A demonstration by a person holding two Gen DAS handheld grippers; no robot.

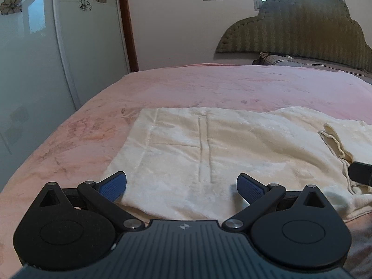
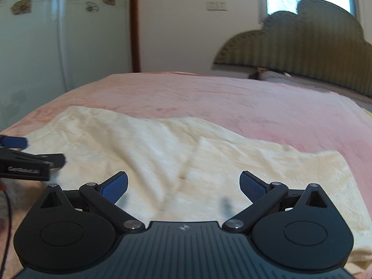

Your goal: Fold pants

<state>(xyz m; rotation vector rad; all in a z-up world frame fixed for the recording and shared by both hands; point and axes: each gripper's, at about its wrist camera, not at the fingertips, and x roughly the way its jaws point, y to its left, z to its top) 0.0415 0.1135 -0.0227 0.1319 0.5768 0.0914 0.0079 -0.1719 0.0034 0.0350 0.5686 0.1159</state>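
Observation:
Cream fleece pants (image 1: 209,148) lie flat on a pink blanket, waistband end to the left, a rumpled cuff (image 1: 334,139) folded over at the right. My left gripper (image 1: 181,186) is open and empty, low over the near edge of the pants. In the right wrist view the same pants (image 2: 186,162) spread across the bed. My right gripper (image 2: 183,186) is open and empty above their near edge. The left gripper (image 2: 25,160) shows at the left edge of that view, and a bit of the right gripper (image 1: 360,173) at the right edge of the left view.
The pink blanket (image 1: 209,86) covers the bed. An olive padded headboard (image 1: 302,28) and a grey pillow (image 1: 279,60) stand at the far right. A glass wardrobe door (image 1: 30,58) with flower prints is at the left, beyond the bed's edge.

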